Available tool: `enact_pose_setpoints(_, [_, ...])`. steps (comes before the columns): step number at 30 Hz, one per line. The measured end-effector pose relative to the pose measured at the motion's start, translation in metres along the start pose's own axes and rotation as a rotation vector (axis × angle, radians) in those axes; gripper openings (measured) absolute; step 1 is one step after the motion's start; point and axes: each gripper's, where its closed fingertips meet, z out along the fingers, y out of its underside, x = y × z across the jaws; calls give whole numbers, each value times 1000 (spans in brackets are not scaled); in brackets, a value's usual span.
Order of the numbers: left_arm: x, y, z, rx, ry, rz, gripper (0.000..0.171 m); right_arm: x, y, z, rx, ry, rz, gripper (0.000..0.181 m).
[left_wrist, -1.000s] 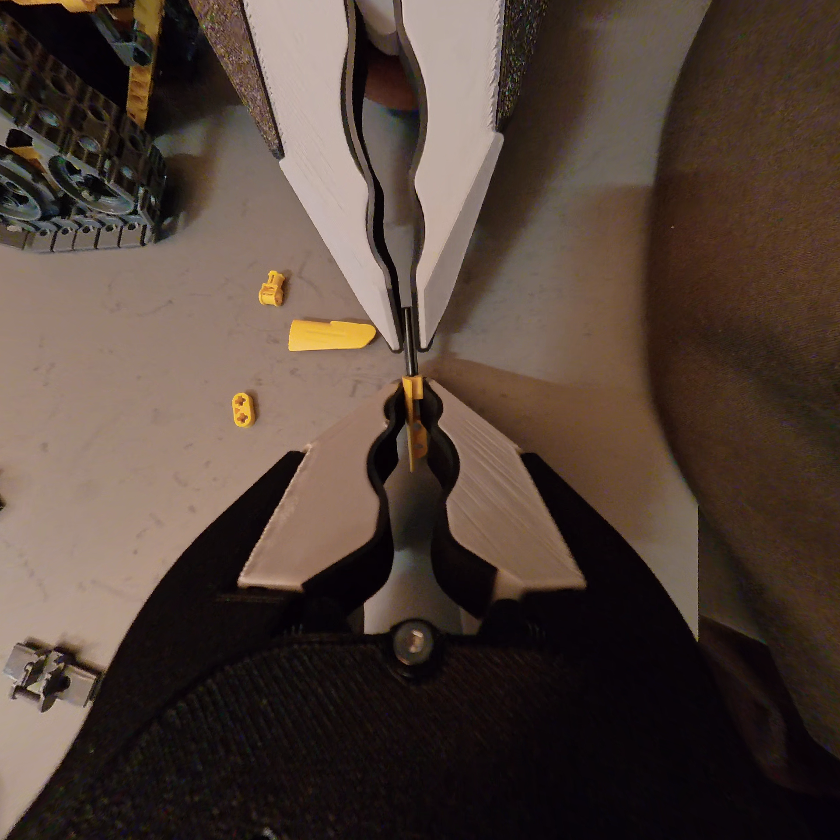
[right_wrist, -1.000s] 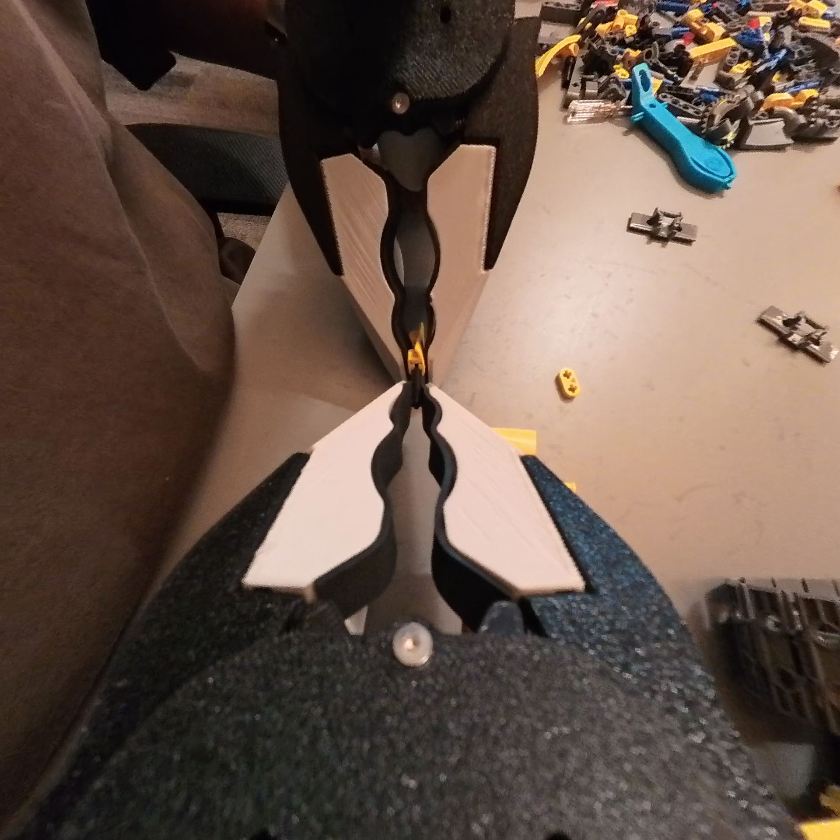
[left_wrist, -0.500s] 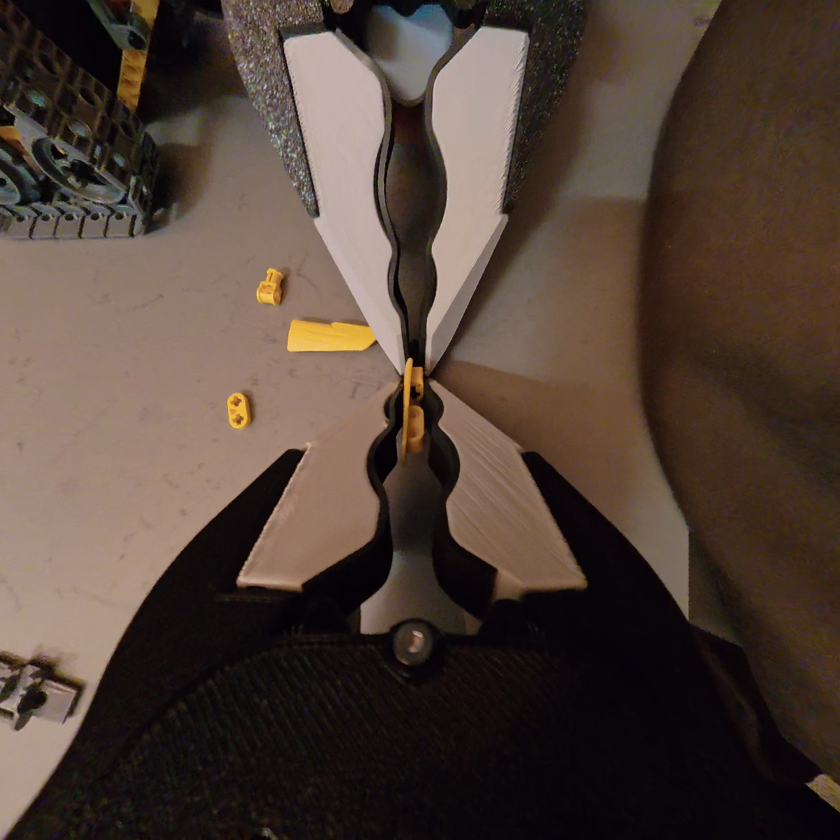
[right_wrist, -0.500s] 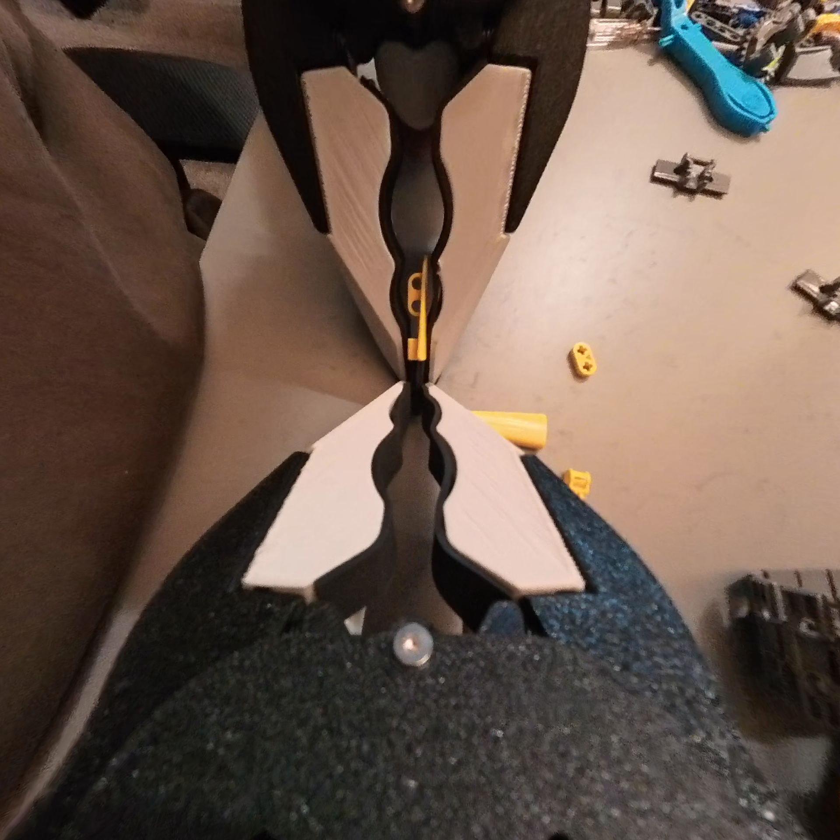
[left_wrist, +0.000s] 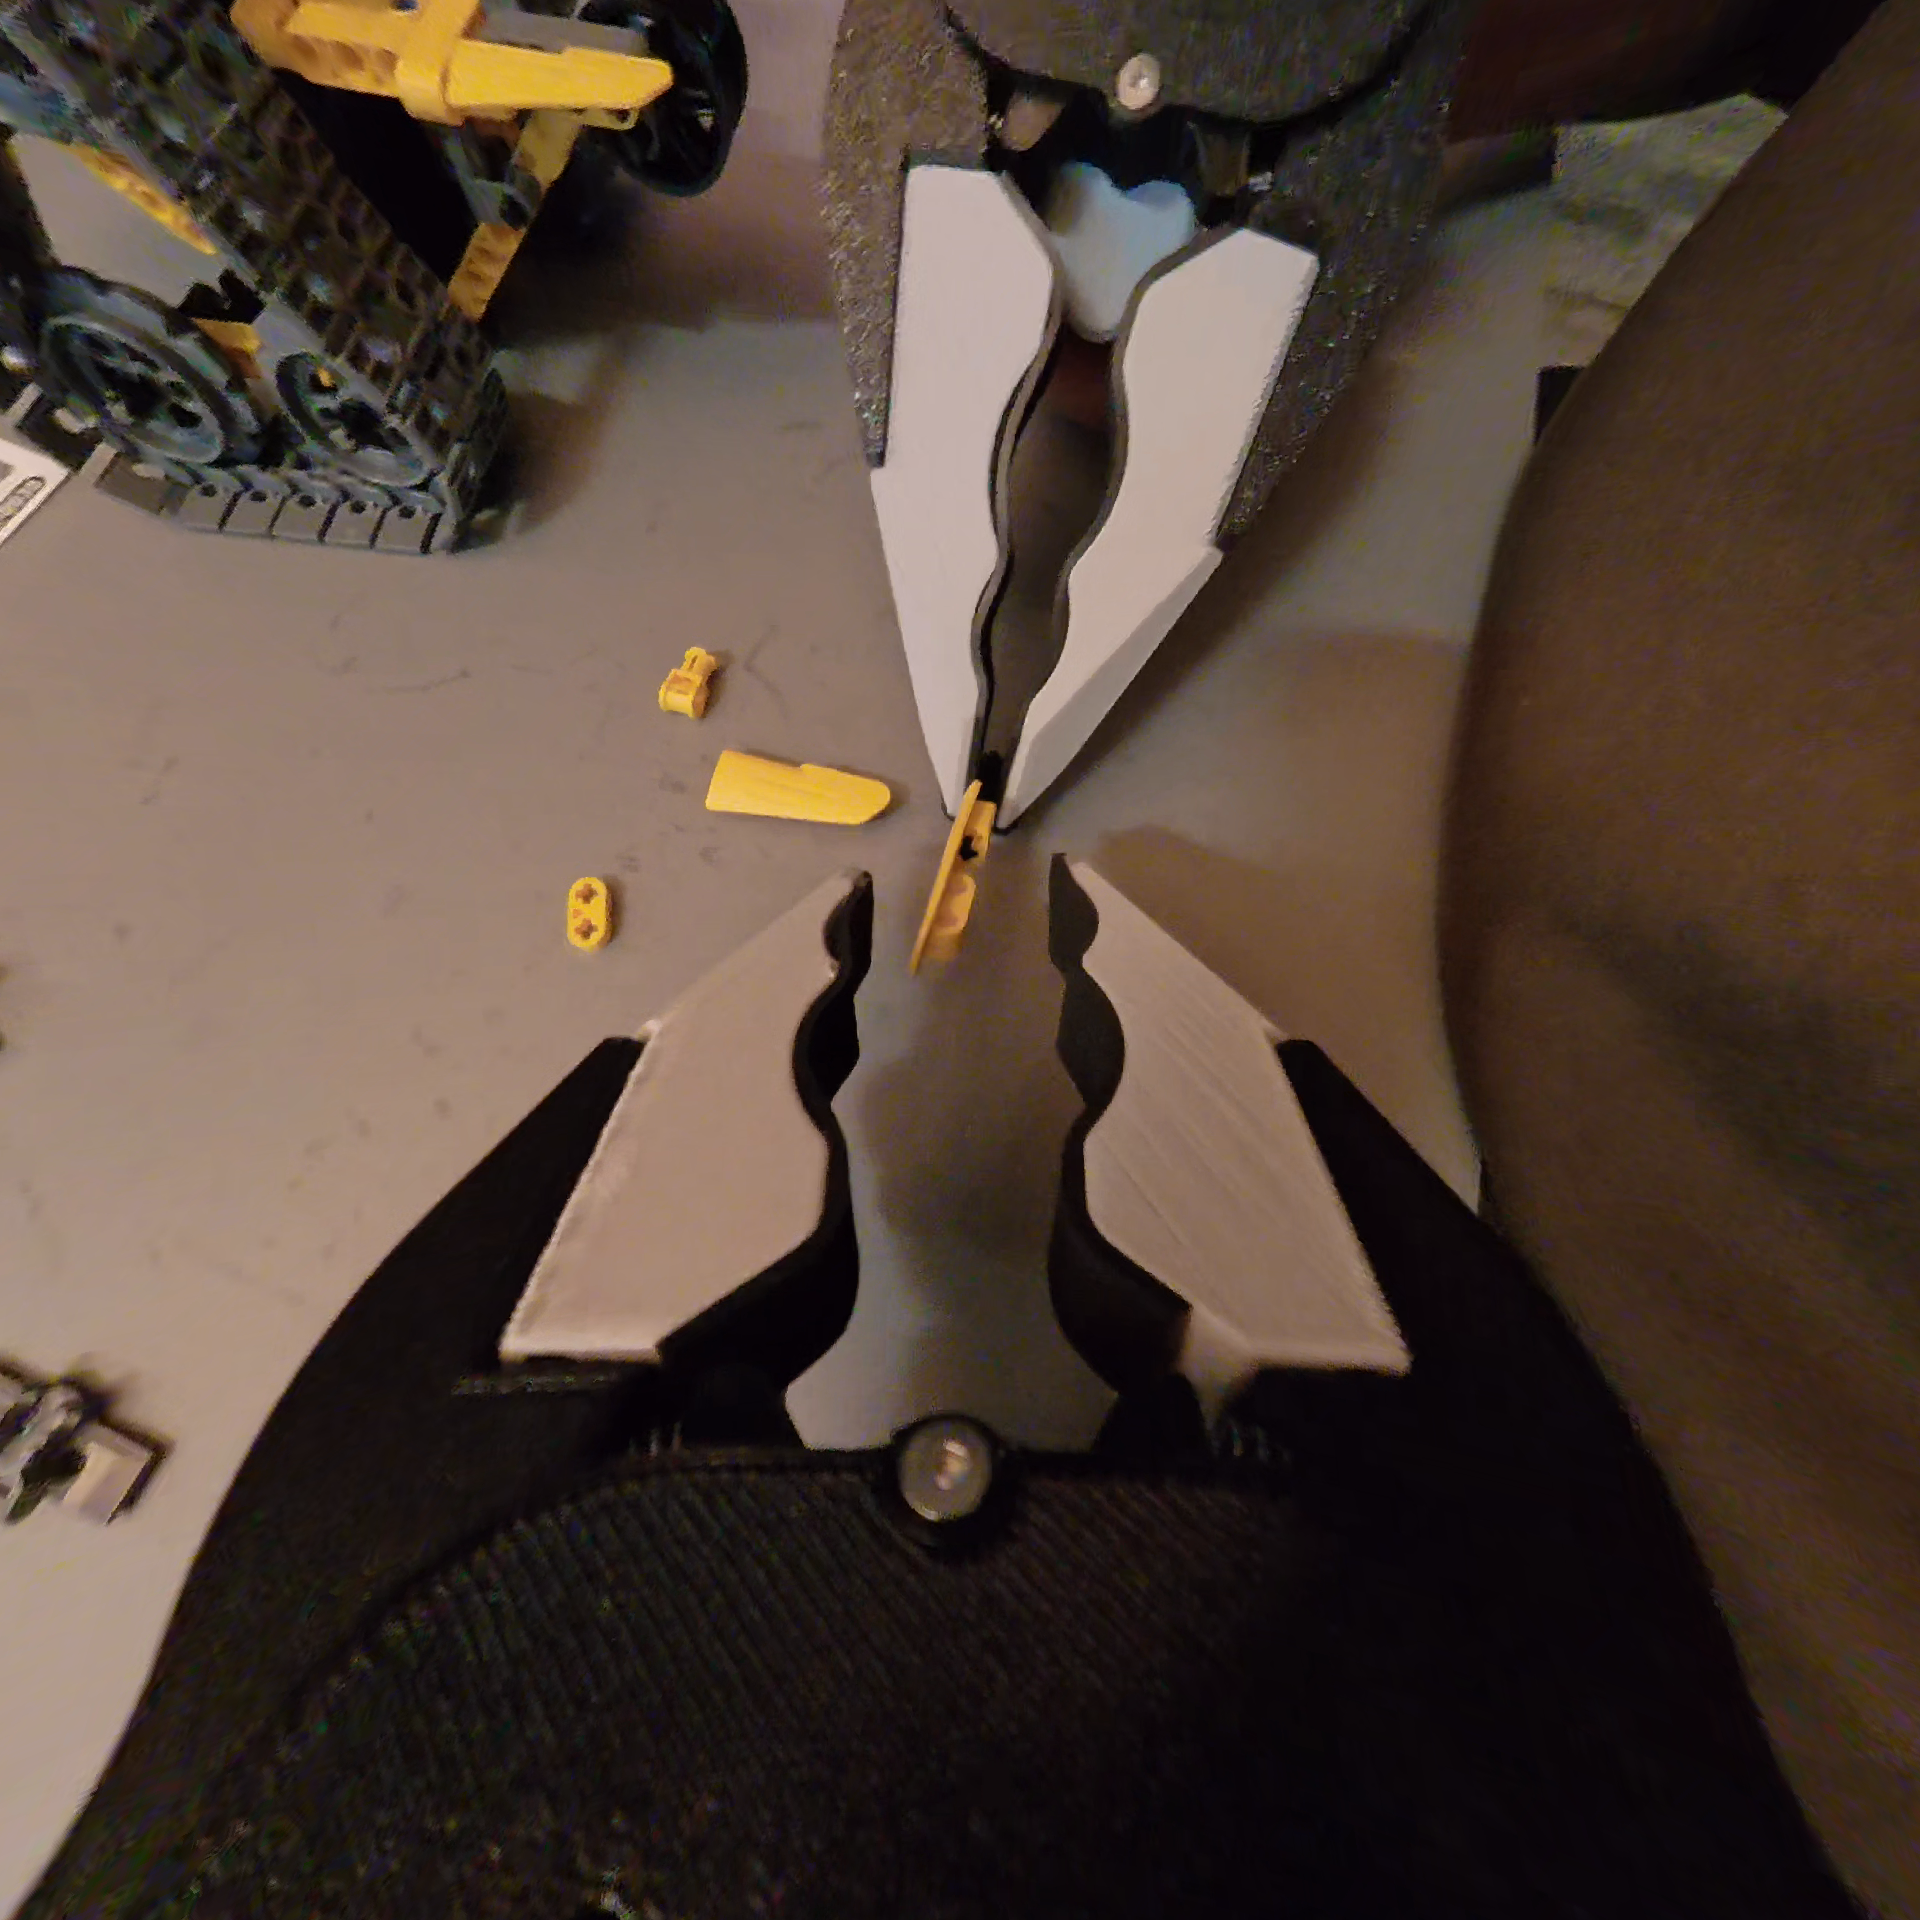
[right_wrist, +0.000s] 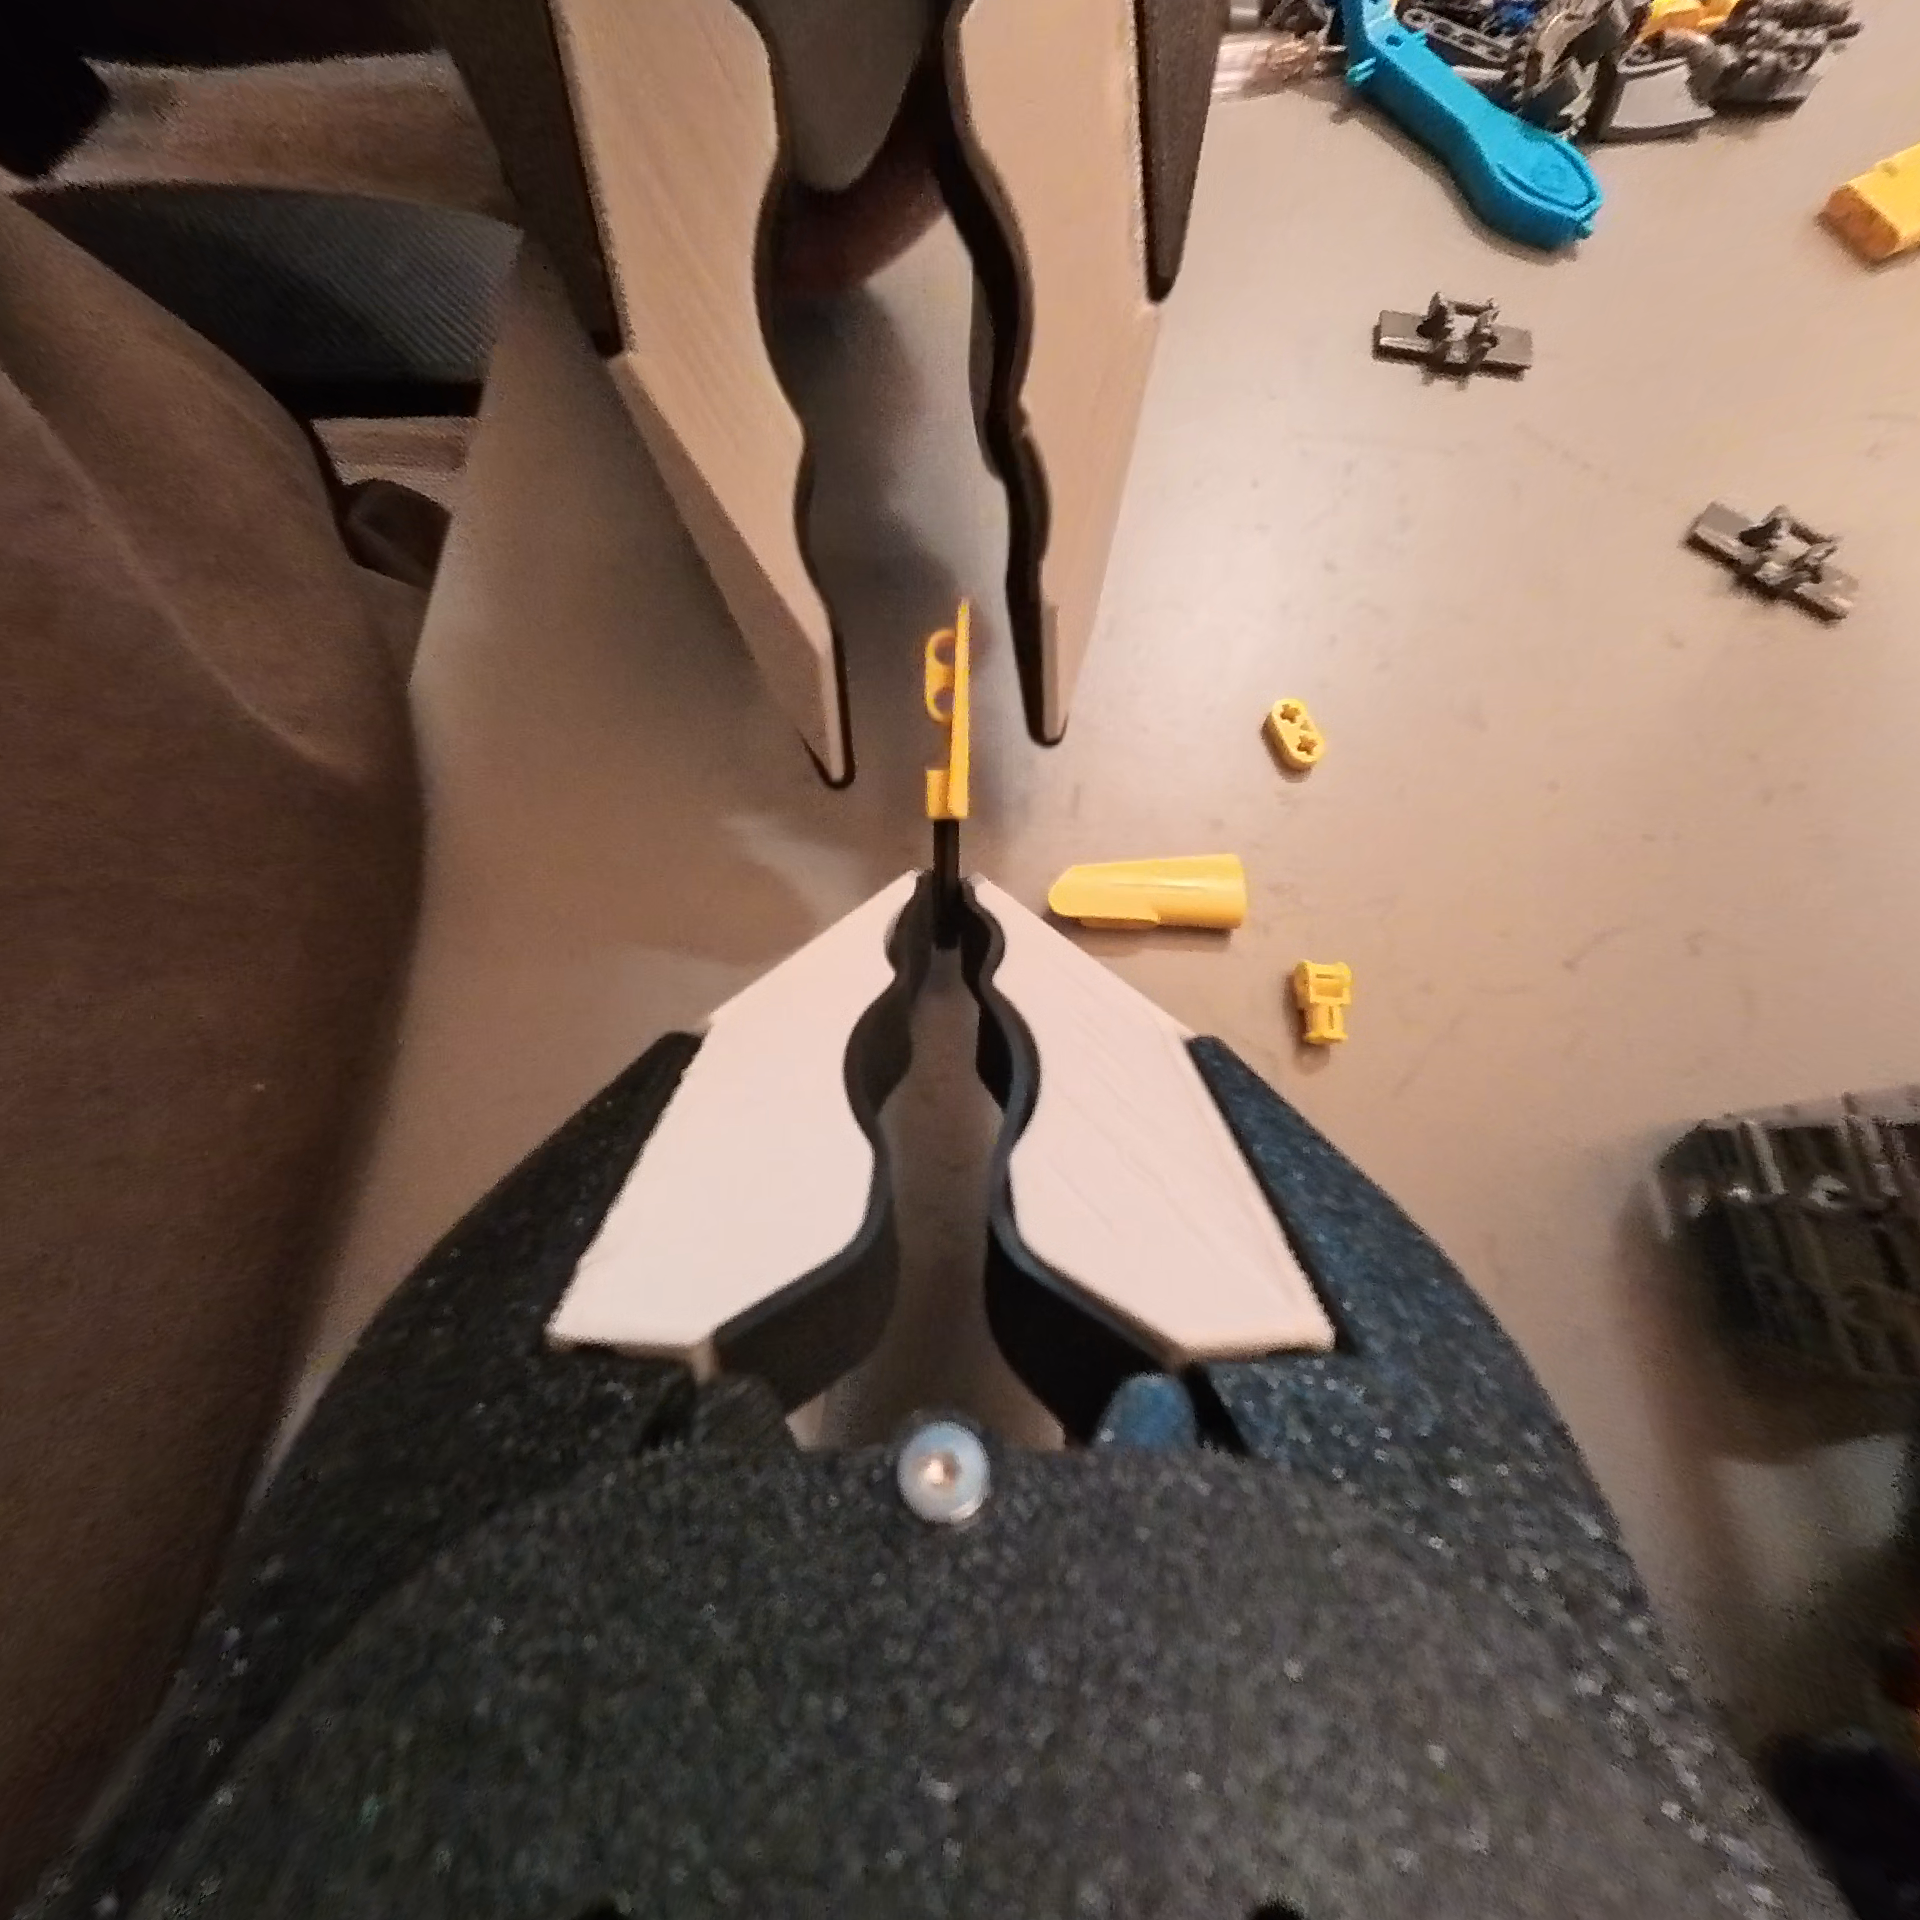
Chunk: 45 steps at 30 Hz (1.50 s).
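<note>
My right gripper (right_wrist: 945, 888) is shut on a thin black axle (right_wrist: 947, 862). A flat yellow piece (right_wrist: 951, 717) with round holes sits on the far end of the axle. My left gripper (left_wrist: 956, 878) is open, its fingers standing either side of the yellow piece (left_wrist: 948, 899) without touching it. In the left wrist view the right gripper (left_wrist: 979, 812) points toward me from above. In the right wrist view the left gripper (right_wrist: 938, 750) comes in from the top with a wide gap.
On the grey table (left_wrist: 312, 1039) lie a yellow wedge (left_wrist: 795, 802), a small two-hole link (left_wrist: 589, 913) and a yellow connector (left_wrist: 688, 683). A tracked model (left_wrist: 260, 364) stands far left. Grey track links (right_wrist: 1771, 561), a blue tool (right_wrist: 1475, 156) and a person's brown clothing (left_wrist: 1714, 935) are around. Less than 4 cm separates the two grippers' tips.
My left gripper has opened and let go of the yellow piece. The piece now hangs on the axle in my right gripper. The two grippers have drawn slightly apart.
</note>
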Motion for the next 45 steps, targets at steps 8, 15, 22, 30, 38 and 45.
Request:
enact_pose_setpoints(8, [10,6,0,-64,-35,22,38,-12,1,-2,-2,46,-26,16])
enact_pose_setpoints(15, [10,7,6,-87,-55,31,40,-10,6,-18,46,55,49,20])
enact_pose_setpoints(22, [-6,17,4,-142,-84,21,36,-12,6,-16,45,20,70,25])
enact_pose_setpoints(30, [-2,21,7,-145,-71,28,32,-9,8,1,-38,68,10,4])
enact_pose_setpoints(38, [1,11,3,-55,-59,12,37,-14,-10,-13,123,-69,362,3])
enact_pose_setpoints(45, [18,-11,-4,100,104,-93,9,-20,-14,-29,266,-215,659,4])
